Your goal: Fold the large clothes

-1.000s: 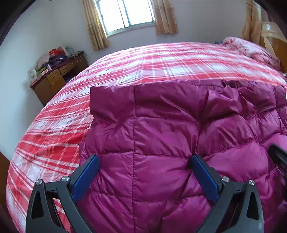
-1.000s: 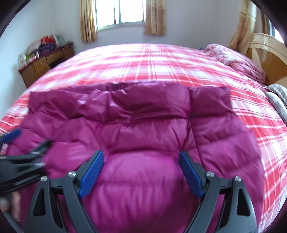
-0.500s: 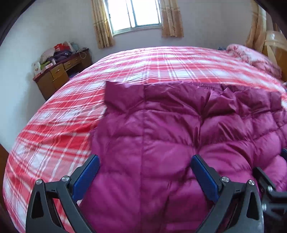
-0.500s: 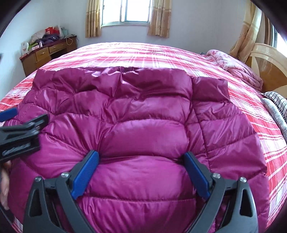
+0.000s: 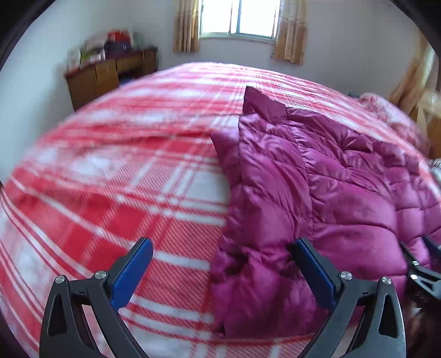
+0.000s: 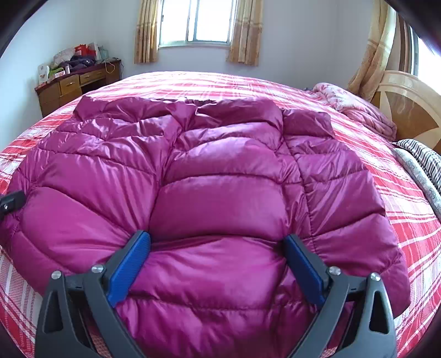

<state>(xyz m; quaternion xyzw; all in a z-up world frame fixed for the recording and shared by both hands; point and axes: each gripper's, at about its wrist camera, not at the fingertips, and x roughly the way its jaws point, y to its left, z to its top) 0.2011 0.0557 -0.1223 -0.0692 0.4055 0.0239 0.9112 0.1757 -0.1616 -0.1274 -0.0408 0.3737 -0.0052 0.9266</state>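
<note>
Left wrist view low over the bed (image 5: 115, 176), slanting down along its hand-held gripper (image 5: 220, 264), close at the jacket's (image 5: 317, 192) left edge, right wrist view close above the jacket (image 6: 220, 198) middle, both facing the window (image 5: 239, 18) (shared: jacket, bed, dresser (image 6: 74, 84)).

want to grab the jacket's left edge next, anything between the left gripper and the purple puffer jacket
Nothing visible does. The left gripper is open over the plaid bedspread, with the puffer jacket edge already between its fingers.
</note>
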